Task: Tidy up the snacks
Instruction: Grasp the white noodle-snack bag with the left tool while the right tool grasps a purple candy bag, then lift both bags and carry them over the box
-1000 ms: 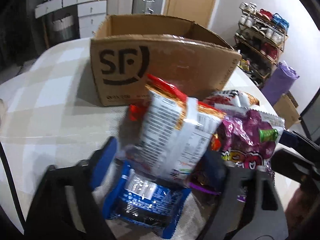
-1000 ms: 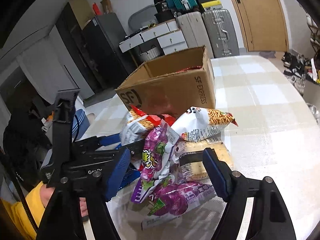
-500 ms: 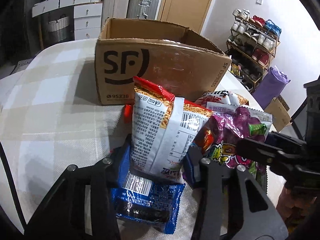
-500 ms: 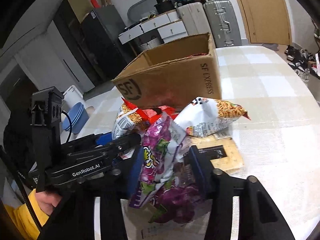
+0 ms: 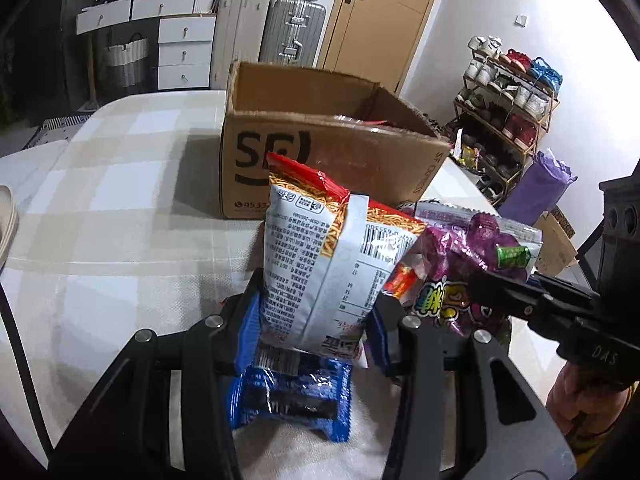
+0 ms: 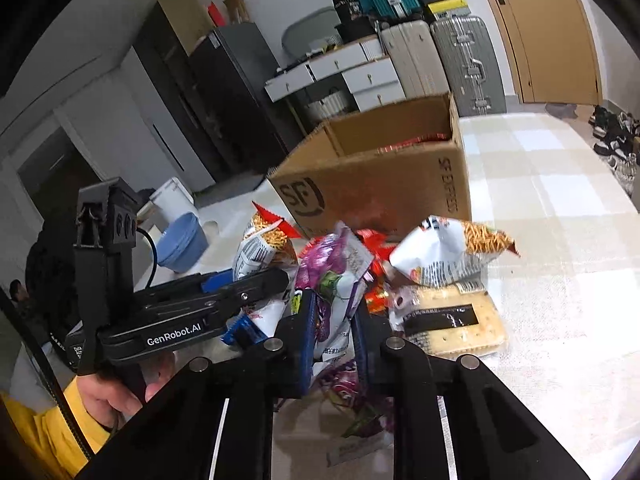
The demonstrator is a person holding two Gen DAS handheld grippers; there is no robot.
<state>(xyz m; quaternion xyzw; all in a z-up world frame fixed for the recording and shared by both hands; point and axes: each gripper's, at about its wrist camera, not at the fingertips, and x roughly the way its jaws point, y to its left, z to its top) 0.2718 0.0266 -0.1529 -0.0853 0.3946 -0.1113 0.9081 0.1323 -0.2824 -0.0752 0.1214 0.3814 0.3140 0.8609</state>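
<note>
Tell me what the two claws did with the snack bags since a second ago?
Both claws closed. The left claw shut on the white noodle bag and holds it upright above the blue packet. The right claw shut on the purple candy bag. The cardboard box, the cracker pack and the other noodle bag stayed put.

You're in a lived-in home, near the entry. Shoe rack [image 5: 508, 92] packed with sneakers by a wooden door [image 5: 384, 12]. Suitcases [image 5: 294, 32] stand against a white drawer unit [image 5: 184, 46]. Checked cloth on the table [image 5: 104, 208]; dark fridge [image 6: 236, 92].
</note>
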